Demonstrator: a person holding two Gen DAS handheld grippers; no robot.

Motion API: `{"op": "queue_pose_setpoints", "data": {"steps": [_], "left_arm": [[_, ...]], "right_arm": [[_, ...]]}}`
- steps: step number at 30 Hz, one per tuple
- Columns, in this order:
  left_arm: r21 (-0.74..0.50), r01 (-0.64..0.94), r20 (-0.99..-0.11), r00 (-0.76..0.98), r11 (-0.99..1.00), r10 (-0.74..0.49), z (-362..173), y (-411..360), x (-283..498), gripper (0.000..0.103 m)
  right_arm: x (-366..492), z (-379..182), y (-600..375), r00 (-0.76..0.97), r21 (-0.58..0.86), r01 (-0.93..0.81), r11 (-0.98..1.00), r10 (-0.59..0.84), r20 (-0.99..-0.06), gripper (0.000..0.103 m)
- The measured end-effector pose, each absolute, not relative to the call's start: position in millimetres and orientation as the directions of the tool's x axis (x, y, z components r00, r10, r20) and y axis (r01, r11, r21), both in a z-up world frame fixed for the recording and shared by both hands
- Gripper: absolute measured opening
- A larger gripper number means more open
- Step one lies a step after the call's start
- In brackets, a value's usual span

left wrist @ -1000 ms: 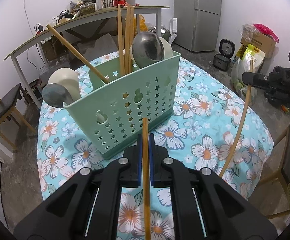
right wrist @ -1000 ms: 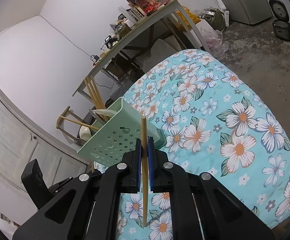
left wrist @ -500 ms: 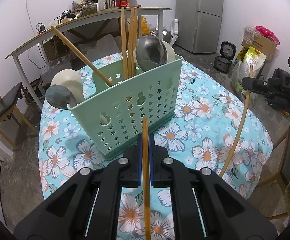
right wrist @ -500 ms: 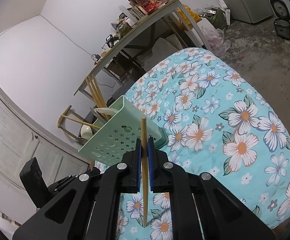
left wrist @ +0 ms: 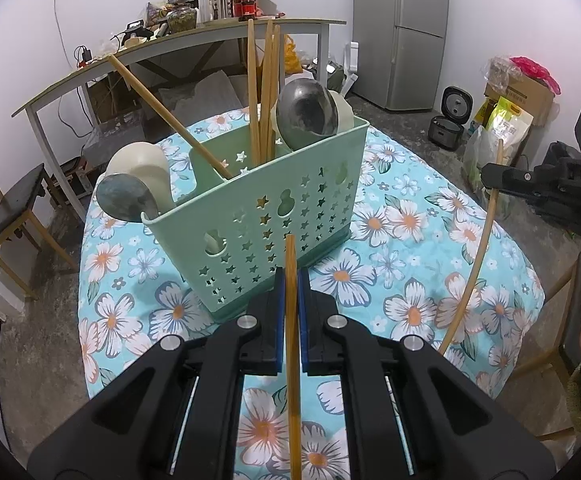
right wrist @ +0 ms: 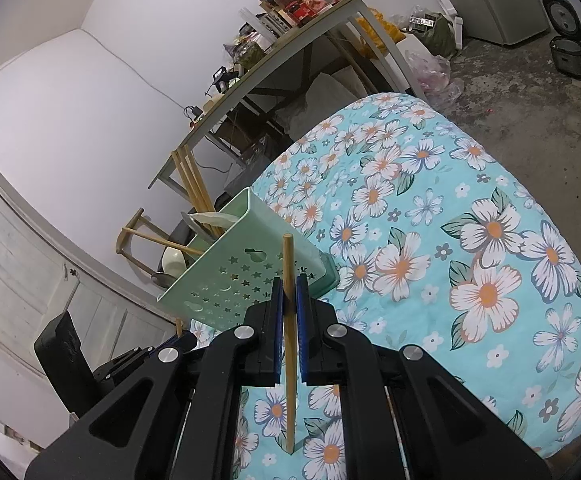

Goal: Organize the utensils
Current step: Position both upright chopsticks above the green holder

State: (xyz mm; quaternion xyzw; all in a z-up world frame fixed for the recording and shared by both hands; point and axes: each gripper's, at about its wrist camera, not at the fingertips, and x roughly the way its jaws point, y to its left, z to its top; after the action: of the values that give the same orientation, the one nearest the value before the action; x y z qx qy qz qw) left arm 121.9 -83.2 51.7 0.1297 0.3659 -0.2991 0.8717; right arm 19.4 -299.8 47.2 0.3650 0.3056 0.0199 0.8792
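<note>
**Two chopsticks pinched, one crowded caddy to aim for**

Each pair of tongs is clenched on a single wooden chopstick. The left tongs [left wrist: 290, 284] hold the left chopstick [left wrist: 291, 344] upright just in front of the green utensil caddy [left wrist: 274, 216]; the right tongs [right wrist: 289, 292] hold the right chopstick [right wrist: 289, 344] the same way, off to the caddy's side. The caddy stands on the worktop [left wrist: 410, 248], which is covered by a floral cloth.

The likeliest slip, as I judge it, is a chopstick pivoting between the narrow pads: each stick is gripped at one thin spot along its length, so any knock against the caddy rim could swing it or drop it onto the cloth. A push on the rim could also tip or slide the light plastic caddy.

What stands in the way is the caddy's own load. Three chopsticks [left wrist: 264, 92] stand upright in the middle section, and a fourth chopstick [left wrist: 166, 116] leans far out to the left across the opening. A metal spoon [left wrist: 306, 114] and a pale one behind it fill the right section; another metal spoon [left wrist: 126, 200] and a white spoon [left wrist: 140, 164] crowd the left end. The leaning stick narrows the free gap, so lowering both held sticks together risks them crossing each other.

Beyond the worktop stand a cluttered side table [left wrist: 194, 44], a fridge [left wrist: 402, 32] and a rice cooker [left wrist: 448, 120] on the floor.
</note>
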Motion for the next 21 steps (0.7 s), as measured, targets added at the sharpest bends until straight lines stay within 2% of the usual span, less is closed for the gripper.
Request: {"op": "queue_pose_setpoints", "data": {"steps": [21], "left_arm": [[0.003, 0.616, -0.702, 0.562, 0.788, -0.437, 59.6, -81.8, 121.8, 0.005]], "right_arm": [[21.3, 48.2, -297.4, 0.811, 0.651, 0.183, 0.737, 0.261, -0.523, 0.007]]}}
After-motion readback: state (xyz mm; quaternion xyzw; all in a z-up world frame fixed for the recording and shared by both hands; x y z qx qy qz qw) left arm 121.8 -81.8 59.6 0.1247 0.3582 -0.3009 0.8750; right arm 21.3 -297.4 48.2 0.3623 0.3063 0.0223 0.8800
